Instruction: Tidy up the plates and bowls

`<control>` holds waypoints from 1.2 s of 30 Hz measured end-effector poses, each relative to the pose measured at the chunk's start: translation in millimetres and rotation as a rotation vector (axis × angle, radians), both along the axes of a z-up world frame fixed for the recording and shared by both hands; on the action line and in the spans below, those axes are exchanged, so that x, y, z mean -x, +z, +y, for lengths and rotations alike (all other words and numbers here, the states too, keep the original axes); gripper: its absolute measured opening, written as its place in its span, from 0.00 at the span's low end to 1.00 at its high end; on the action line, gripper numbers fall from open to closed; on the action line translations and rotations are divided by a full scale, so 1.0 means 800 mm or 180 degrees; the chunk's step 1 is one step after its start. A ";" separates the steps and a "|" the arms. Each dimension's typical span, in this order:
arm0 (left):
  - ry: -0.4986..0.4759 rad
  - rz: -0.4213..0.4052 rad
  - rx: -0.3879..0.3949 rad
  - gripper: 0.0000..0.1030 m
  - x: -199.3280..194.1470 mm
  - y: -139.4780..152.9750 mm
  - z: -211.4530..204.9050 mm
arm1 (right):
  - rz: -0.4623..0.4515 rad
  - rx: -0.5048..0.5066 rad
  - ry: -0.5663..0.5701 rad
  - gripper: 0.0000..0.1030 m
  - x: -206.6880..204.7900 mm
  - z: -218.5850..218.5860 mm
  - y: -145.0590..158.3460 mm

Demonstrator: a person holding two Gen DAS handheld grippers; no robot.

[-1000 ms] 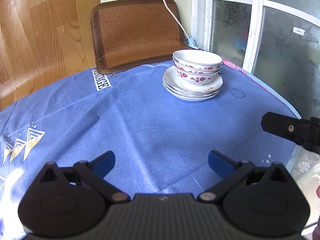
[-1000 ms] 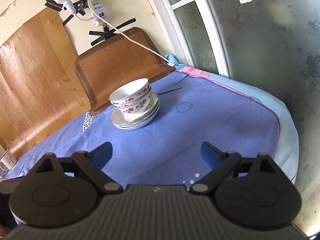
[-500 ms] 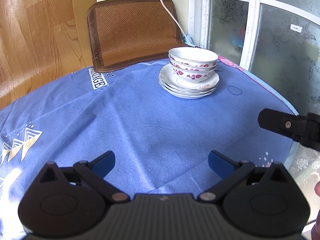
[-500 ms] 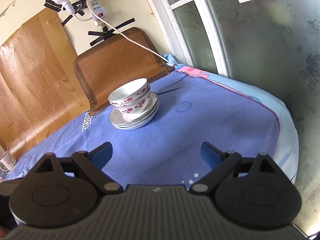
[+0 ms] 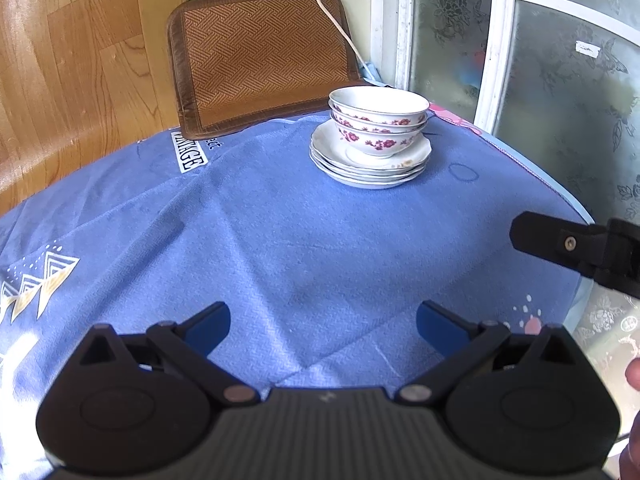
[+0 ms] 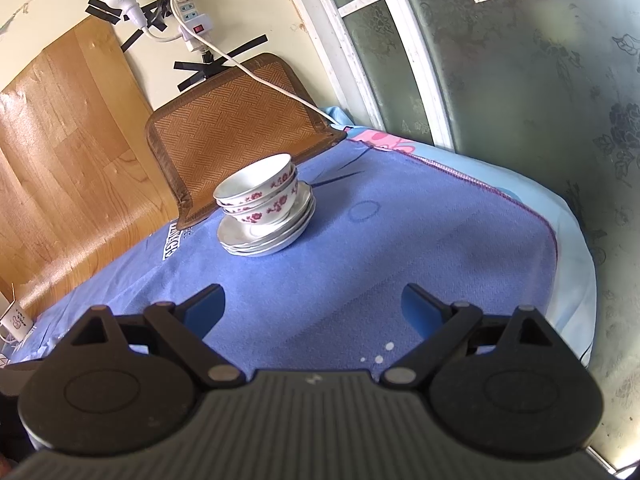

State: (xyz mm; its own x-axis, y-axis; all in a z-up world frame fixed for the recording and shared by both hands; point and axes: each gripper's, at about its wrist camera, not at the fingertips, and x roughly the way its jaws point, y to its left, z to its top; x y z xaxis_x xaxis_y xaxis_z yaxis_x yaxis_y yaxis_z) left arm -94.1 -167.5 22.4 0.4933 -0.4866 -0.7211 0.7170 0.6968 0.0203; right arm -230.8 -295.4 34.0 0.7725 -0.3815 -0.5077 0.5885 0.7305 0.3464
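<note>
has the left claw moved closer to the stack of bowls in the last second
Yes. In the left wrist view the bowls and the woven mat behind them loom slightly larger, so the open left claw crept forward.

The right claw (image 6: 312, 304) hangs wide apart, well short of perhaps three nested bowls (image 6: 258, 192) stacked on plates (image 6: 264, 236).

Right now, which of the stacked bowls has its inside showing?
The top bowl. Its white inside is open to view; the bowls under it are covered, with only their flowered outer sides showing above the plates.
</note>
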 end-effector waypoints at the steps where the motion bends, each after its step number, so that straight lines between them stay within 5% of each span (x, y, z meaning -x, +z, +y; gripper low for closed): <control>1: -0.0001 0.0000 -0.0001 1.00 0.000 0.000 0.000 | 0.0000 0.0000 -0.0001 0.94 0.000 0.000 0.000; 36: -0.0062 0.0113 -0.0036 1.00 -0.001 -0.004 -0.005 | 0.0008 -0.0029 -0.0005 0.94 0.003 -0.001 -0.002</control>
State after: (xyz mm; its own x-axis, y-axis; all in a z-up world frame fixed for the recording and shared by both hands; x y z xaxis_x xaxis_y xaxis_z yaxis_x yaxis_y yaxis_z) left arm -93.3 -171.3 19.6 0.4577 -0.4876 -0.7434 0.7308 0.6826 0.0022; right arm -232.9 -296.3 32.1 0.7707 -0.3780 -0.5130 0.5904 0.7265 0.3517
